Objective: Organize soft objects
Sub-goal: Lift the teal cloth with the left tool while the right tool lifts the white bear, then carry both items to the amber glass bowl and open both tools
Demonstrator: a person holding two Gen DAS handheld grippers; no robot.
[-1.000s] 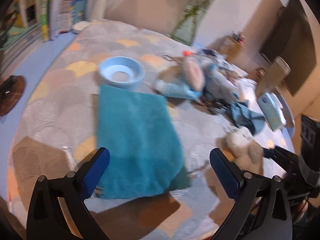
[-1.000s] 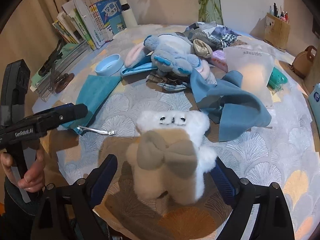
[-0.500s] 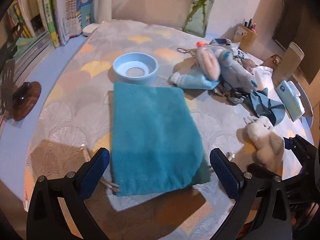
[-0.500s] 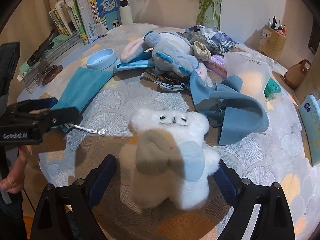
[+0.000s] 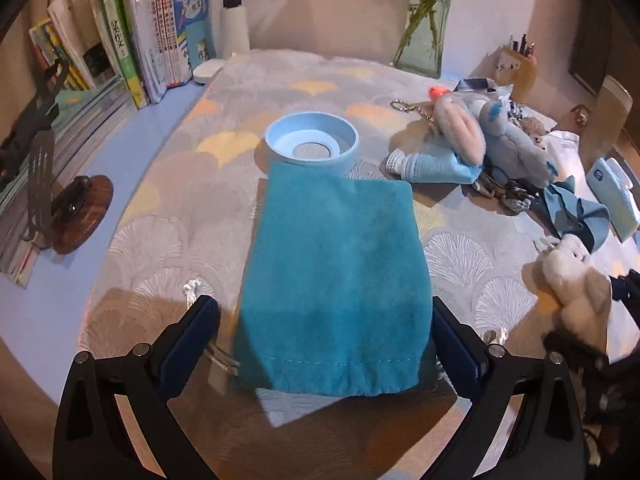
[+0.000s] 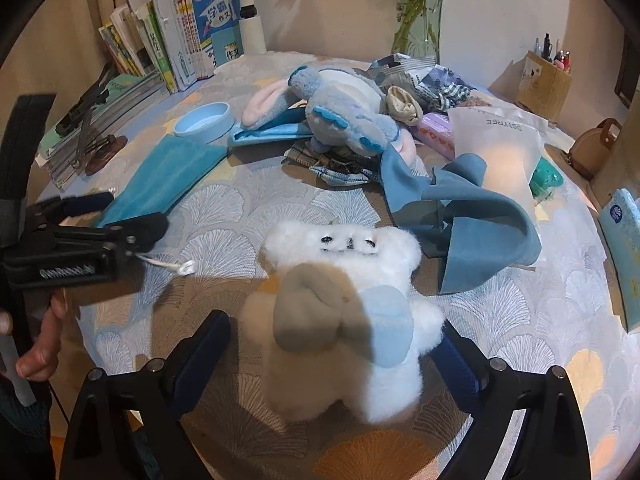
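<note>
Two grippers working: left gripper (image 5: 326, 334) gaping wide around teal pouch (image 5: 334, 276) mouth, right gripper (image 6: 336, 344) bracketing white plush (image 6: 344, 320), jaws wide, grip uncertain. Barely starting, seemingly: one blue plush (image 6: 344, 120) waiting at 12 o'clock, one blue cloth (image 6: 460, 216) at 2 o'clock.

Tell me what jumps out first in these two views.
A fluffy white plush toy with a grey-and-blue bow sits between the right gripper's open fingers. A flat teal velvet drawstring pouch lies between the left gripper's open fingers, its far end at a pale blue round dish.
</note>
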